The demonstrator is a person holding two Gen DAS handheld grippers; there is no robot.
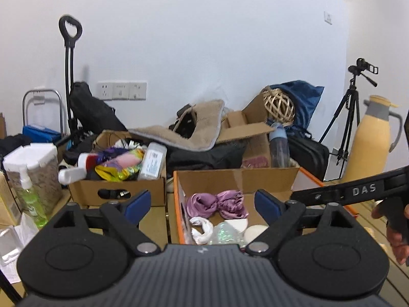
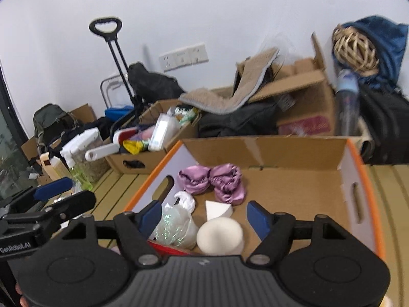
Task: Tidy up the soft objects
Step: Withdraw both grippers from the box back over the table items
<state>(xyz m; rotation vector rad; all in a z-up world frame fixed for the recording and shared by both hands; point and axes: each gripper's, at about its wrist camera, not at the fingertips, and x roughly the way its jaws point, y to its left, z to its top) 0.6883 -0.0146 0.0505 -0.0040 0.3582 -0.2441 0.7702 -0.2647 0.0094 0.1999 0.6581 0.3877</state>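
Note:
An orange-rimmed cardboard box [image 2: 368, 192] [image 1: 176, 197] holds soft things: a purple satin cloth [image 2: 212, 181] [image 1: 217, 203], a white crumpled cloth [image 2: 186, 200] [image 1: 203, 226], a glittery clear bag [image 2: 173, 226] [image 1: 225, 232], a white sponge wedge [image 2: 217, 209] [image 1: 236, 223] and a round white sponge [image 2: 221, 235] [image 1: 254, 231]. My right gripper [image 2: 207, 217] is open and empty above the box's near side. My left gripper [image 1: 202, 203] is open and empty just before the box. The left gripper also shows at the left of the right wrist view [image 2: 61, 194].
A brown box [image 1: 115, 189] [image 2: 143, 161] of mixed bottles and packets stands left of the orange box. Behind are a beige mat [image 1: 194, 130], dark bags, an open carton with a wicker ball [image 1: 278, 108] and a clear bottle [image 1: 280, 145]. A cream jug [image 1: 370, 138] and a tripod [image 1: 350, 112] stand at right.

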